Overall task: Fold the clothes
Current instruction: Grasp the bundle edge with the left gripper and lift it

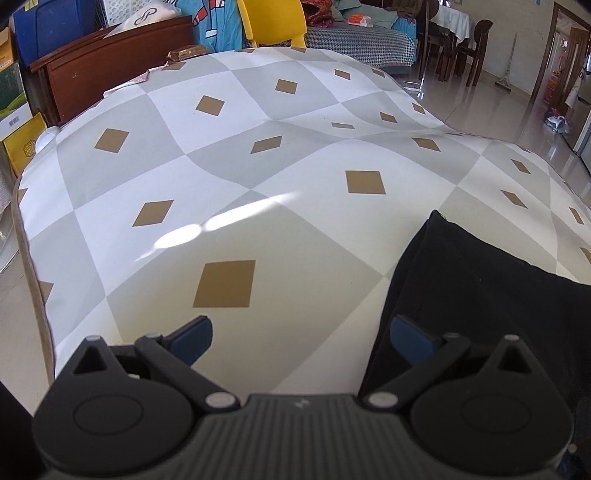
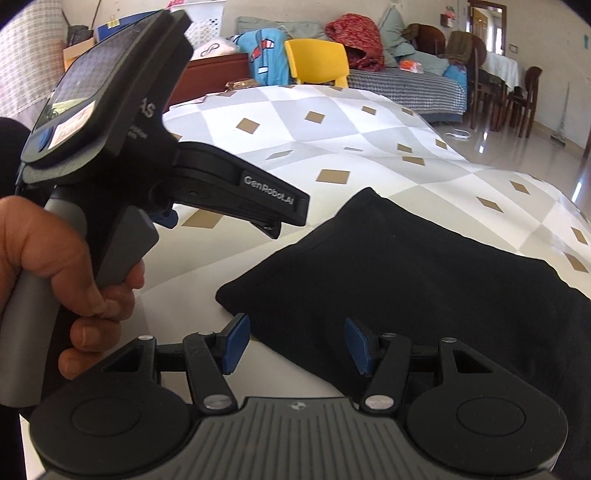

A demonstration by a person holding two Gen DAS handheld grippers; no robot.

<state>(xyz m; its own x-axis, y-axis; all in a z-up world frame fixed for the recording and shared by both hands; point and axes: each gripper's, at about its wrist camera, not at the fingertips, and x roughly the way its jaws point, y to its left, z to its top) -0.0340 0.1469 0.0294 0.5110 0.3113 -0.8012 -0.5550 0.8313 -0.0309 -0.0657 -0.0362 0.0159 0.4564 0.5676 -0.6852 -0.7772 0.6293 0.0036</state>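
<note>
Your left gripper (image 1: 301, 338) stood wide, its blue pads (image 1: 195, 338) spread apart with nothing between them, only the tablecloth (image 1: 258, 166) below. Its right-hand pad sat over the near left edge of the black garment (image 1: 480, 295); whether it touched the cloth could not be told. Your right gripper (image 2: 297, 341) was also parted, about half open, and empty: its left pad (image 2: 236, 341) hung just off the garment's near edge over bare tablecloth, and its right pad (image 2: 356, 343) hung above the dark fabric without pressing on it.

The black garment (image 2: 406, 266) lay folded flat on the near right part of the table, a tidy block with one corner pointing away from you and its right side running out of view. In the right wrist view your left hand (image 2: 55, 266) wrapped the grey handle of the left gripper, which pointed down toward the table just left of the garment.

Beyond that, the tablecloth with its grey and white diamonds and small tan squares spread across the whole table, slightly rumpled toward the far right. Past its far edge stood a yellow chair (image 1: 271, 22), a dark wooden cabinet (image 1: 110, 62) to the left, and a couch with a checked cover (image 2: 406, 85) piled with clothes. Dark dining chairs (image 2: 517, 96) stood on the shiny floor at the right.
</note>
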